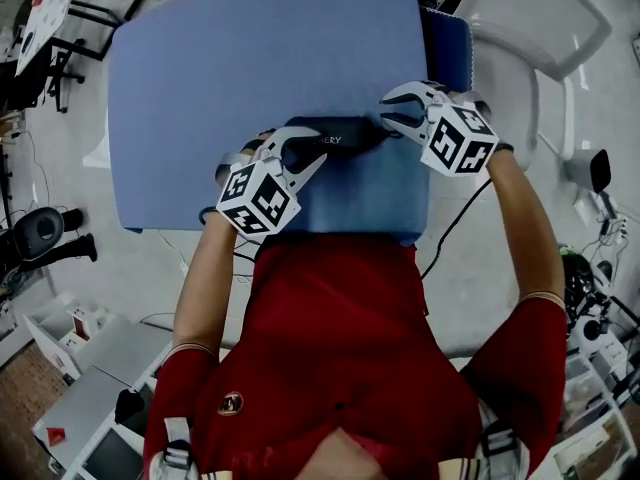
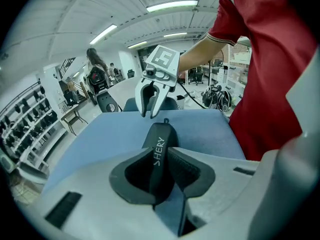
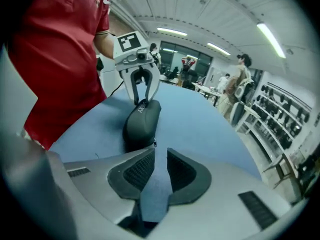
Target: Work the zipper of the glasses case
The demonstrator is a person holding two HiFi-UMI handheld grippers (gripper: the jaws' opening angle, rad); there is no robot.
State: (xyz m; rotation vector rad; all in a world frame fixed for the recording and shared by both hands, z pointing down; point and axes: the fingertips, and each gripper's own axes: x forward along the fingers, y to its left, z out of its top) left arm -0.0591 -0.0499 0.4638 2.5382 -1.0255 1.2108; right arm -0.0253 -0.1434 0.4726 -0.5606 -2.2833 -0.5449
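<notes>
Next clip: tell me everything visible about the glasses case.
The glasses case is black, long and rounded, fabric-looking, with white lettering on top. It lies flat on the blue mat and looks closed. The left gripper clamps one end; the small zipper pull hangs at the other end, just ahead of the right gripper, whose jaws stand open.

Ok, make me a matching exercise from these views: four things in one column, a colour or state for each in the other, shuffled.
1. glasses case
2. left gripper
3. right gripper
4. person's shirt

A. red
B. jaws apart, nothing between them
C. black, lying on the blue table
D. clamped on one end of the case

Pairs: 1-C, 2-D, 3-B, 4-A
</notes>
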